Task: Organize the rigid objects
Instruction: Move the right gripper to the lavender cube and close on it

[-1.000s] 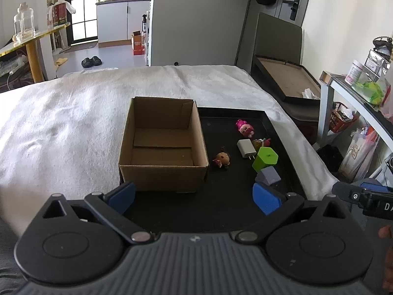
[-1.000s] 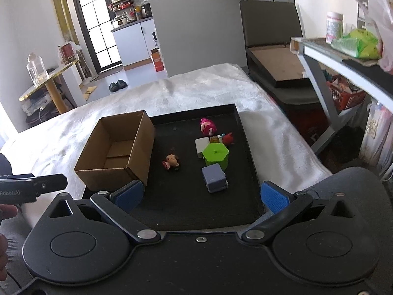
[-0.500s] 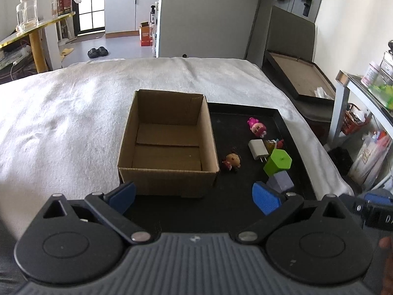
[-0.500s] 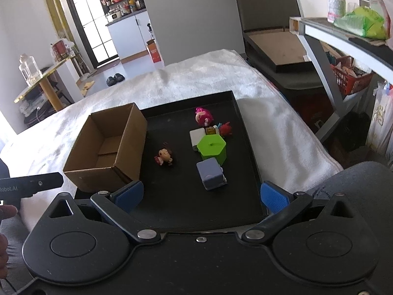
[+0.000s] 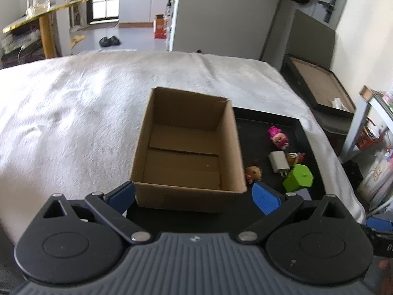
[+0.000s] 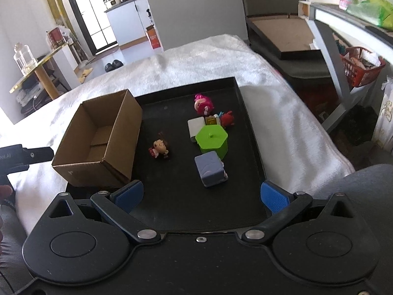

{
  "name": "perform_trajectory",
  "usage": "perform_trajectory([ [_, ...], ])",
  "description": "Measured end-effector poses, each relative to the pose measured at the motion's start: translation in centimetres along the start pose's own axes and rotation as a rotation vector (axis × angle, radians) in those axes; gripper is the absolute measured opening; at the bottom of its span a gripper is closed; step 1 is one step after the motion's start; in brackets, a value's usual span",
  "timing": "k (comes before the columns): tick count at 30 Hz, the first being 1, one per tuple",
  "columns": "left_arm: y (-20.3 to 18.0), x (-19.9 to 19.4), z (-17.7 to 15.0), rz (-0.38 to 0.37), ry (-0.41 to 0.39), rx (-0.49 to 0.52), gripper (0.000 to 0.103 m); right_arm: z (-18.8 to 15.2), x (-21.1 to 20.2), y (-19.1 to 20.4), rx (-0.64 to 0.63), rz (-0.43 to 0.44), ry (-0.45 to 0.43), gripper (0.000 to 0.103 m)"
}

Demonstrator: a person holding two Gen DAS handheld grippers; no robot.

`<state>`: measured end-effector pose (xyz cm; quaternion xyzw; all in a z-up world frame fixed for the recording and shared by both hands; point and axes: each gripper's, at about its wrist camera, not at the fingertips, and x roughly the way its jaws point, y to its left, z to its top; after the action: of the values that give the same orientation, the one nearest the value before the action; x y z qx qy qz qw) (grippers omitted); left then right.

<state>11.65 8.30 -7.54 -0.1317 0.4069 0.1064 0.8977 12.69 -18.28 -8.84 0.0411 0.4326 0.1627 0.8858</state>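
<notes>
An empty cardboard box (image 5: 186,147) (image 6: 98,140) stands on the left part of a black tray (image 6: 172,204) (image 5: 265,118). On the tray lie a green hexagonal box (image 6: 212,139) (image 5: 298,178), a grey-purple cube (image 6: 210,170), a white charger (image 6: 195,126) (image 5: 278,161), a pink doll (image 6: 202,103) (image 5: 277,137), a small brown-haired doll (image 6: 159,147) (image 5: 253,172) and a red figure (image 6: 227,119). My left gripper (image 5: 195,194) is open, straddling the box's near wall. My right gripper (image 6: 201,195) is open just short of the cube, holding nothing.
The tray rests on a white blanket (image 5: 73,113) over a bed. A dark chair with a flat framed board (image 6: 282,34) stands at the back right. A desk and red basket (image 6: 361,66) are at the right; a small yellow table (image 6: 41,66) is far left.
Both grippers have moved forward and lower toward the tray. The left now frames the box closely; the right has closed in on the cube. Nothing on the tray has shifted.
</notes>
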Motion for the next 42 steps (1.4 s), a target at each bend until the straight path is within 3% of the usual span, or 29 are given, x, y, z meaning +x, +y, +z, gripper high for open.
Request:
perform_trajectory([
  [11,2.9,3.6,2.0,-0.008,0.029,-0.083,0.101,1.1,3.2,1.0,-0.044,-0.028,0.037,0.101],
  [14,3.8,4.8,2.6,-0.020,0.034,-0.112,0.100,1.5,4.1,1.0,-0.041,-0.016,0.055,0.094],
  [19,5.1,6.4,3.1,-0.027,0.026,-0.164,0.099,1.9,5.5,1.0,-0.046,-0.007,0.071,0.093],
  [22,5.7,7.2,3.0,-0.035,0.019,-0.196,0.095,2.1,6.4,0.9,-0.038,0.005,0.087,0.086],
  [30,6.5,9.0,2.1,-0.026,0.024,-0.245,0.068,2.4,8.8,0.5,-0.026,-0.010,0.119,0.081],
  [42,7.9,9.9,1.2,0.022,0.029,-0.322,0.040,2.8,13.0,0.6,-0.065,-0.047,0.150,0.079],
])
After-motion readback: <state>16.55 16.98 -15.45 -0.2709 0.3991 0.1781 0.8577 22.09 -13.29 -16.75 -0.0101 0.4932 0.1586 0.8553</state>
